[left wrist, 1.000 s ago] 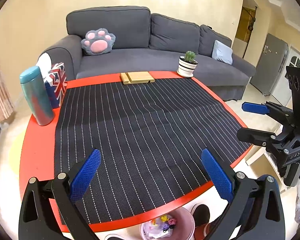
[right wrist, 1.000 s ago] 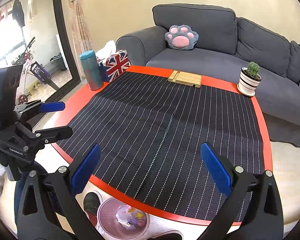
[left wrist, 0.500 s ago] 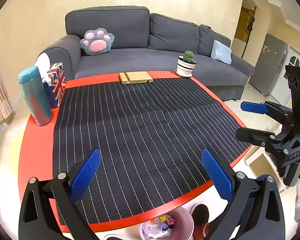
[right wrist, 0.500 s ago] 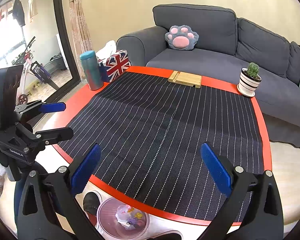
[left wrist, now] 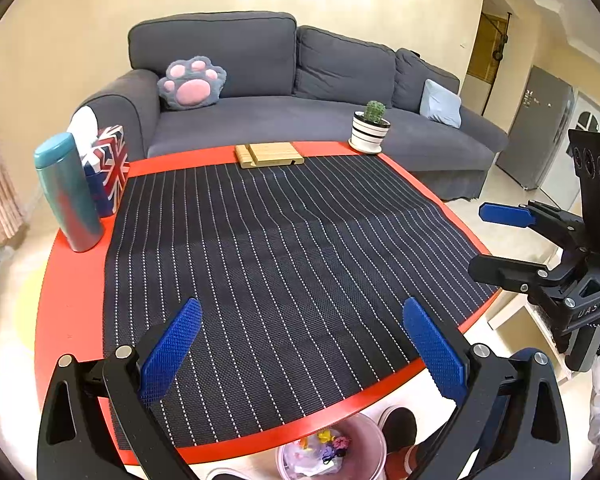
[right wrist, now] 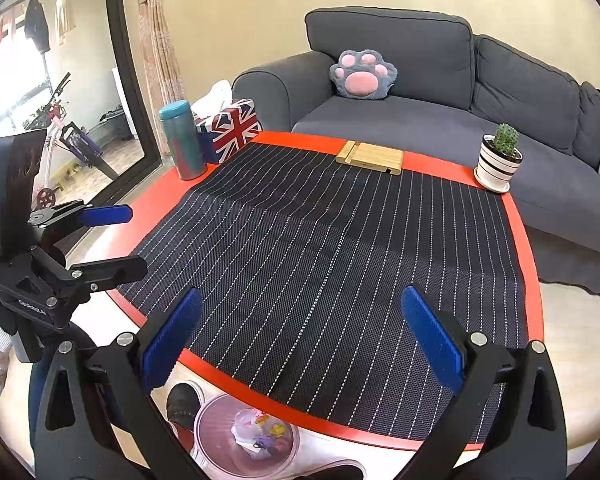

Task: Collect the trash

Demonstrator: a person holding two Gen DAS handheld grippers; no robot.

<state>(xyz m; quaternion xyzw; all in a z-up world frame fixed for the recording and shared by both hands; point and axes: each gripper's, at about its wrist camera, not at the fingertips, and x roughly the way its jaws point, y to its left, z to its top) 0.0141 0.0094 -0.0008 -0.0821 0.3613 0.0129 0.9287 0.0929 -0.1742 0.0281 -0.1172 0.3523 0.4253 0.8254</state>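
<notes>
the trash (right wrist: 260, 430) sits in the pink bin (left wrist: 374, 446) on the floor under the red table's (left wrist: 72, 304) near edge. left gripper (left wrist: 300, 344) and right gripper (right wrist: 298, 338) hover released, empty. scan the striped mat (right wrist: 320, 248) for leftovers before finishing.

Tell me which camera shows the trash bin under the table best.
The right wrist view: the pink trash bin shows nearly its whole round rim below the red table edge, with colourful scraps inside. In the left wrist view the same bin is cut off by the picture's bottom edge and flanked by the tool's arms.
</notes>
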